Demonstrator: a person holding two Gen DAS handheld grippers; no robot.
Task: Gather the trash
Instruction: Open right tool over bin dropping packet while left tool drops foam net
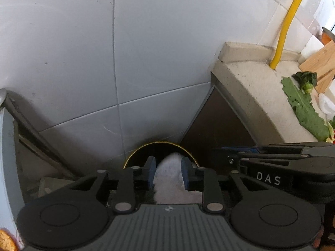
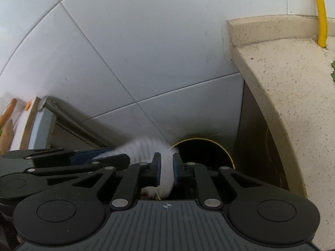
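Observation:
A crumpled white paper towel (image 1: 170,175) is pinched between both grippers. My left gripper (image 1: 168,171) is shut on one end of it. My right gripper (image 2: 166,170) is shut on the other end (image 2: 146,150). Both hold it just above a dark round bin with a yellow rim (image 1: 161,144), which stands on the floor against the tiled wall; the bin also shows in the right wrist view (image 2: 205,148). The right gripper shows at the right of the left wrist view (image 1: 230,150). The left gripper shows at the left of the right wrist view (image 2: 88,156).
A beige stone counter (image 1: 251,83) rises on the right, with green leaf scraps (image 1: 303,108), a wooden board (image 1: 320,62) and a yellow pipe (image 1: 286,21). White wall tiles (image 1: 83,41) are behind. A metal-edged cabinet (image 2: 62,113) stands at the left.

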